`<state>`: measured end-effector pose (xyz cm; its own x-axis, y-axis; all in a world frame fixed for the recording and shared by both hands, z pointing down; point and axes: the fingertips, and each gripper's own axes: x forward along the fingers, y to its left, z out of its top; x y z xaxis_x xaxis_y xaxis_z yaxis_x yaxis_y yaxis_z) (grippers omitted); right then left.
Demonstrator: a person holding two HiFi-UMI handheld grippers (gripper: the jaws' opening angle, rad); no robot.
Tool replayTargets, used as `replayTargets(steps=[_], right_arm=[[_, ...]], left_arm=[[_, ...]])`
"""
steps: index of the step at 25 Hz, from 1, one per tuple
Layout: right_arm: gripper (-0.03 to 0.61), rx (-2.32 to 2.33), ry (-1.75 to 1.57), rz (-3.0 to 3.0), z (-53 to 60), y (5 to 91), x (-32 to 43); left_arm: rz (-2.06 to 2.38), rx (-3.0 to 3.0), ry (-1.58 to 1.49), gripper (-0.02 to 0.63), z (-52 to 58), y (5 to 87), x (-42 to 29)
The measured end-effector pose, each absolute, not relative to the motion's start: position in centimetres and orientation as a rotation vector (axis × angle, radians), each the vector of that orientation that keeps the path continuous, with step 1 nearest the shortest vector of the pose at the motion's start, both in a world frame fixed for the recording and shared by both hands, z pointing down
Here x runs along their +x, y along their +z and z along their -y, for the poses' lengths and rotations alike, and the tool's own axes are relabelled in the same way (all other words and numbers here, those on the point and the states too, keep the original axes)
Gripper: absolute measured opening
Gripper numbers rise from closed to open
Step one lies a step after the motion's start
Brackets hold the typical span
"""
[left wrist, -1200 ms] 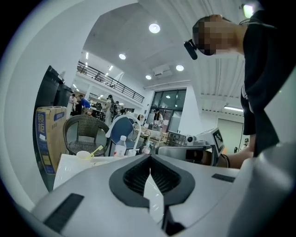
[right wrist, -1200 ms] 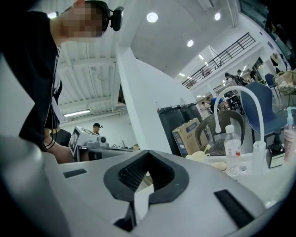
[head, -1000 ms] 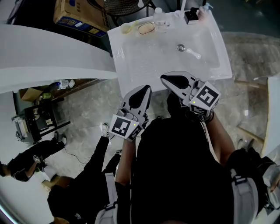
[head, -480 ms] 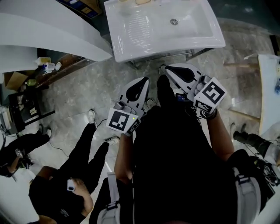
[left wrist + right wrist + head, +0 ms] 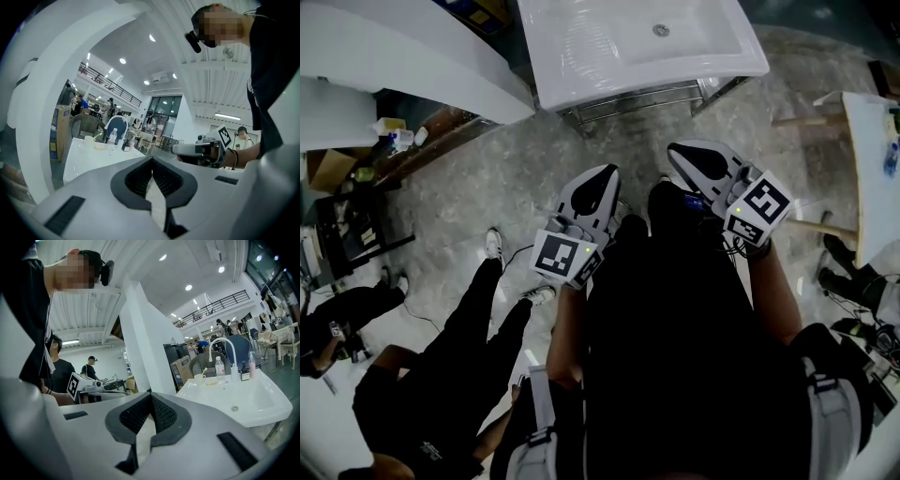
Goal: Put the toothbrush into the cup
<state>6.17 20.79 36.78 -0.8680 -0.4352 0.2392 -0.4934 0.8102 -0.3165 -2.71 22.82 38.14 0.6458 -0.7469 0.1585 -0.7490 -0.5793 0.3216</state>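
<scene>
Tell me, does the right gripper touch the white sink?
Apart. The head view shows bare floor between the right gripper and the sink.

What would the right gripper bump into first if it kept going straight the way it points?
Probably the white sink: the right gripper, shut and empty, aims near its front corner, with nothing between. Depth is unclear, so it might slip past beside it.

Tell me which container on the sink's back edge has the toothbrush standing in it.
The white cup, leftmost in the right gripper view; the toothbrush leans out of it. The clear bottle and pink pump bottle hold no brush.
</scene>
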Motion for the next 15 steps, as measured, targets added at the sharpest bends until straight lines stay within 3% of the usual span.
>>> replayTargets(steps=[15], right_arm=[[0.014,0.780,0.697,2.938,-19.5,34.6,12.1]], left_arm=[[1.085,2.492,0.010,0.009,-22.5,37.1,4.6]])
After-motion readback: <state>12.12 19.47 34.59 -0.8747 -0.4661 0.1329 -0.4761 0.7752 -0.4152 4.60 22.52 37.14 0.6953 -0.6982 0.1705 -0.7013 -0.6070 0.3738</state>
